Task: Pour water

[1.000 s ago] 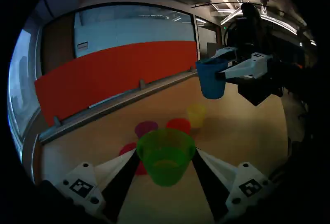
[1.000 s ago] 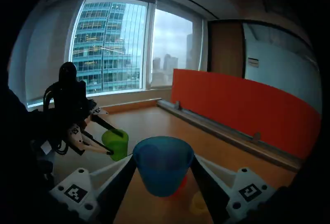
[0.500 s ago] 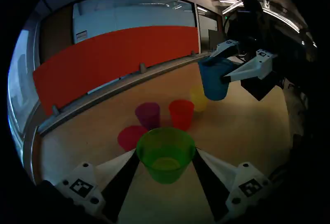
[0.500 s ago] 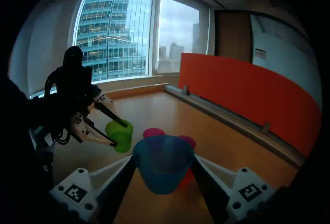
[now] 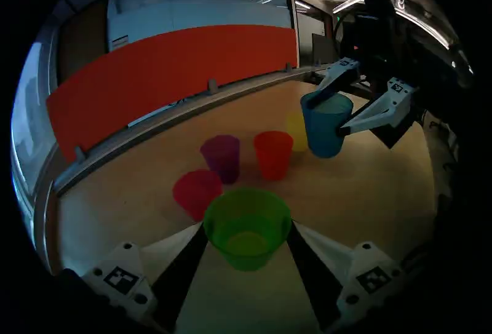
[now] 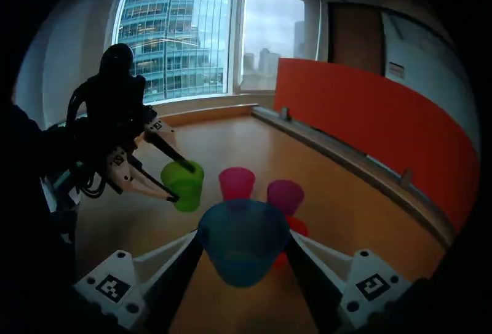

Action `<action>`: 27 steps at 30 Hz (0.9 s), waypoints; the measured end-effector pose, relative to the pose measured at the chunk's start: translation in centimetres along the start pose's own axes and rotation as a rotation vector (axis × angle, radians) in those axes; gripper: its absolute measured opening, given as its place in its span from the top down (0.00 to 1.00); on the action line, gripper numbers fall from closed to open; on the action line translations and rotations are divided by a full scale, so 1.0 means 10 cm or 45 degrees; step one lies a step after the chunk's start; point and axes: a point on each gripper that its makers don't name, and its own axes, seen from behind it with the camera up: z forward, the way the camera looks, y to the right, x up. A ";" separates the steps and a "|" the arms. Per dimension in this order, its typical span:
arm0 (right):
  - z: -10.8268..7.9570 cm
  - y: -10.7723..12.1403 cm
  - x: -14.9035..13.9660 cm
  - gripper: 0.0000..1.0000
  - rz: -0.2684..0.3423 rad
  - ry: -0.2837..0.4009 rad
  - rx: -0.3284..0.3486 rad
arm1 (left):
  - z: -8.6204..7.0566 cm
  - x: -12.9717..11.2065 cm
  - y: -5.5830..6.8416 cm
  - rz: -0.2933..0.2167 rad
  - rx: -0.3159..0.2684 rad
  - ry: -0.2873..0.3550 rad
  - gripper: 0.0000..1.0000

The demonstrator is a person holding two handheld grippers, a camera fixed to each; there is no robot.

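Yellow cup (image 5: pixel 296 130) beside blue cup (image 5: pixel 325 125), left gripper view

A light wooden tabletop (image 5: pixel 375 192) is spreading across the foreground. An orange partition (image 5: pixel 172 69) is standing along its far edge, with a grey rail (image 5: pixel 178 112) running at its foot. Above the partition a pale glazed wall (image 5: pixel 197 11) is catching reflections. Strip lights (image 5: pixel 427 23) are glowing overhead. In the right gripper view a large window (image 6: pixel 270 32) is admitting overcast daylight and framing a glass tower (image 6: pixel 172 32); a brown wooden panel (image 6: pixel 353 35) is adjoining it.
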 end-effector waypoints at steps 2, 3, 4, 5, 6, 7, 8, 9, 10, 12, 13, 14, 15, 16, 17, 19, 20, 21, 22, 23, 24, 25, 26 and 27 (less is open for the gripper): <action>0.02 -0.02 -0.04 0.08 0.003 -0.011 0.009 | 0.01 -0.02 0.01 -0.001 -0.005 -0.009 0.13; 0.03 -0.03 -0.06 0.08 0.003 -0.017 0.013 | 0.02 -0.03 0.01 -0.002 -0.007 -0.013 0.13; 0.04 -0.04 -0.09 0.08 0.002 -0.026 0.015 | 0.02 -0.04 0.01 -0.002 -0.011 -0.018 0.13; 0.05 -0.04 -0.11 0.08 0.000 -0.034 0.017 | 0.03 -0.05 0.01 -0.002 -0.014 -0.023 0.13; 0.06 -0.05 -0.13 0.08 -0.002 -0.041 0.018 | 0.04 -0.06 0.02 -0.002 -0.016 -0.027 0.13; 0.07 -0.05 -0.16 0.08 -0.004 -0.048 0.018 | 0.05 -0.08 0.02 -0.001 -0.019 -0.033 0.13; 0.08 -0.05 -0.18 0.08 -0.006 -0.054 0.017 | 0.06 -0.09 0.02 -0.001 -0.021 -0.039 0.13; 0.09 -0.05 -0.20 0.08 -0.007 -0.061 0.017 | 0.07 -0.10 0.03 0.000 -0.024 -0.045 0.13; 0.09 -0.05 -0.23 0.08 -0.007 -0.070 0.018 | 0.08 -0.12 0.03 0.000 -0.026 -0.052 0.13; 0.11 -0.05 -0.29 0.08 -0.005 -0.085 0.019 | 0.10 -0.15 0.03 0.001 -0.030 -0.064 0.13; 0.12 -0.05 -0.32 0.08 -0.005 -0.094 0.019 | 0.12 -0.17 0.03 0.000 -0.032 -0.071 0.13; 0.13 -0.05 -0.35 0.08 -0.004 -0.101 0.019 | 0.13 -0.18 0.03 -0.001 -0.033 -0.077 0.13; 0.13 -0.05 -0.37 0.08 -0.004 -0.108 0.019 | 0.14 -0.20 0.03 -0.002 -0.035 -0.082 0.13; 0.14 -0.05 -0.39 0.08 -0.006 -0.114 0.021 | 0.15 -0.21 0.02 -0.002 -0.036 -0.087 0.13; 0.15 -0.05 -0.42 0.08 -0.007 -0.120 0.022 | 0.17 -0.22 0.02 -0.003 -0.038 -0.091 0.13; 0.16 -0.05 -0.45 0.08 -0.009 -0.128 0.023 | 0.19 -0.24 0.03 -0.005 -0.042 -0.098 0.13; 0.17 -0.05 -0.46 0.08 -0.011 -0.132 0.024 | 0.20 -0.25 0.03 -0.006 -0.043 -0.100 0.13; 0.18 -0.05 -0.47 0.08 -0.012 -0.135 0.025 | 0.21 -0.26 0.03 -0.007 -0.045 -0.102 0.13; 0.18 -0.05 -0.48 0.08 -0.012 -0.138 0.025 | 0.22 -0.26 0.03 -0.008 -0.048 -0.104 0.13; 0.19 -0.05 -0.49 0.08 -0.012 -0.140 0.025 | 0.23 -0.27 0.04 -0.008 -0.051 -0.105 0.13; 0.20 -0.05 -0.50 0.08 -0.012 -0.142 0.025 | 0.23 -0.27 0.04 -0.009 -0.053 -0.107 0.13; 0.20 -0.05 -0.50 0.08 -0.011 -0.143 0.026 | 0.24 -0.28 0.05 -0.011 -0.056 -0.108 0.13; 0.21 -0.05 -0.51 0.08 -0.011 -0.144 0.026 | 0.24 -0.29 0.05 -0.013 -0.058 -0.110 0.13; 0.21 -0.04 -0.51 0.08 -0.010 -0.146 0.026 | 0.25 -0.30 0.05 -0.015 -0.060 -0.111 0.13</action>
